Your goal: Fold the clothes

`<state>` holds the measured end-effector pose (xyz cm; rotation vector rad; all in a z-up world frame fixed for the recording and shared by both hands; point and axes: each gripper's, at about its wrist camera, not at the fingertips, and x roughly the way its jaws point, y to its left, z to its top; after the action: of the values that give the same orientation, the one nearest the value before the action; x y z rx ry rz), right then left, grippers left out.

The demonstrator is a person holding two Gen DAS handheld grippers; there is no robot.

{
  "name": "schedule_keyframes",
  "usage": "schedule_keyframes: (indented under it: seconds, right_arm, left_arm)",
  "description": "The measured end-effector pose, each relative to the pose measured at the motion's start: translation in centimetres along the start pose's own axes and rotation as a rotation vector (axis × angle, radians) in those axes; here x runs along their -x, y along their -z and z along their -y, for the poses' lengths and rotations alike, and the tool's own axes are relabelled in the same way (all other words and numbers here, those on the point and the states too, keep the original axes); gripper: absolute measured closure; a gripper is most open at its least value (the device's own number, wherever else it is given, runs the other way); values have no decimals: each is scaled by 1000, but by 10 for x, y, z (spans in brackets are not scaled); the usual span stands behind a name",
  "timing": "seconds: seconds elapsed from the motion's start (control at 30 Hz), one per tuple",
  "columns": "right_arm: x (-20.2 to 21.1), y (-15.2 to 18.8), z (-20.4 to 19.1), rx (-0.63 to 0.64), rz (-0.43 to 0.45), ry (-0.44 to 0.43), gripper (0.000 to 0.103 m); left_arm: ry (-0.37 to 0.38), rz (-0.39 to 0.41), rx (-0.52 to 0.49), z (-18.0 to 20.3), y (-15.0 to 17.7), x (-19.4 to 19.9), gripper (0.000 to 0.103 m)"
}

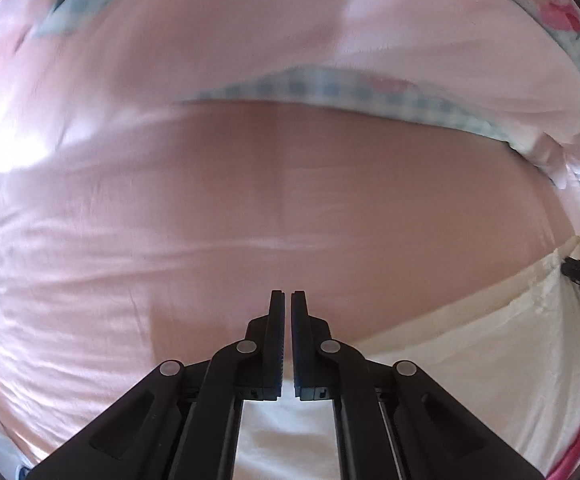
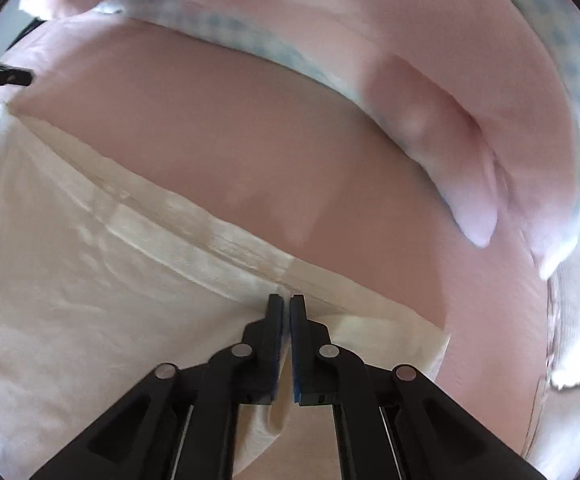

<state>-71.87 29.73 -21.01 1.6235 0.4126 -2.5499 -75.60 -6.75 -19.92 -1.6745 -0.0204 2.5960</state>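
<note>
On the pink bedsheet [image 2: 249, 128] the white garment [image 2: 69, 280] lies beneath both tongs, the right tongs [image 2: 285, 300] pinching its hemmed edge, the left tongs [image 1: 287, 296] closed just past it, seemingly empty.

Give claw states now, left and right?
Left claw: closed; whether it pinches the white cloth cannot be told.
Right claw: closed on the white cloth hem.

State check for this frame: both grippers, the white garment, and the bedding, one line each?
left gripper: fingers shut, white cloth runs between them.
right gripper: shut on the white garment's hem.
white garment: spread on the pink sheet, edge pinched.
pink sheet: flat, lightly creased.
checked-trim quilt: bunched behind.
</note>
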Motion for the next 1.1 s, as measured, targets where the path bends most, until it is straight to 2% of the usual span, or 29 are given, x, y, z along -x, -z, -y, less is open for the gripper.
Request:
schedule_keyframes:
  seconds: [0.03, 0.07, 0.13, 0.2, 0.27, 0.3, 0.37, 0.4, 0.47, 0.5, 0.53, 0.57, 0.63, 0.7, 0.77, 0.83, 0.9, 0.93, 0.97, 1.1]
  right_arm:
    - [0, 0, 0, -25, 13, 6, 103]
    - [1, -1, 1, -52, 25, 8, 98]
    - [5, -4, 8, -128, 44, -28, 97]
    - [17, -8, 20, -235, 76, -108, 93]
    - [32, -7, 33, -322, 112, -148, 79]
    - [38, -5, 38, -353, 116, -154, 78]
    - [53, 19, 61, -392, 86, -125, 78]
    - [53, 24, 67, -401, 61, -102, 78]
    - [48, 33, 78, -418, 13, -56, 78]
    - [36, 27, 82, -436, -12, -31, 77]
    - [36, 35, 95, -470, -43, -8, 73]
    - [35, 44, 107, -505, -72, 9, 67]
    - [36, 66, 129, -581, -104, -13, 63]
    - [34, 83, 143, -626, -149, -90, 62]
    - [29, 90, 137, -628, -180, -173, 60]
    - [19, 91, 134, -628, -210, -234, 58]
    - [9, 86, 130, -619, -208, -256, 58]
    - [7, 82, 129, -610, -193, -250, 58]
    - [5, 77, 128, -598, -180, -243, 58]
    - [13, 61, 112, -482, -153, -181, 59]
  left_arm:
    - [42, -1, -2, 2, 6, 4, 101]
    - [92, 0, -13, 6, 17, 13, 101]
    - [151, -10, -67, 14, 28, 18, 101]
    - [246, -48, -158, 46, 50, 23, 101]
    - [334, -81, -246, 80, 73, 25, 101]
    - [337, -87, -282, 94, 86, 30, 100]
    - [186, -100, -370, 114, 100, 14, 98]
    - [104, -108, -369, 113, 101, 5, 98]
    - [99, -104, -225, 93, 87, 0, 98]
    - [-12, -96, -175, 88, 80, 1, 98]
    - [-123, -65, -154, 89, 74, 7, 98]
    - [-52, -60, -142, 97, 71, 11, 99]
    - [118, -53, -118, 114, 67, 19, 98]
    - [218, -66, -148, 141, 68, 20, 98]
    - [291, -73, -201, 176, 69, 13, 98]
    - [372, -99, -204, 204, 59, -2, 98]
    - [461, -119, -206, 233, 54, -6, 98]
    - [535, -133, -222, 252, 52, -10, 98]
    - [572, -149, -236, 265, 63, -4, 98]
    - [439, -170, -343, 305, 62, -27, 98]
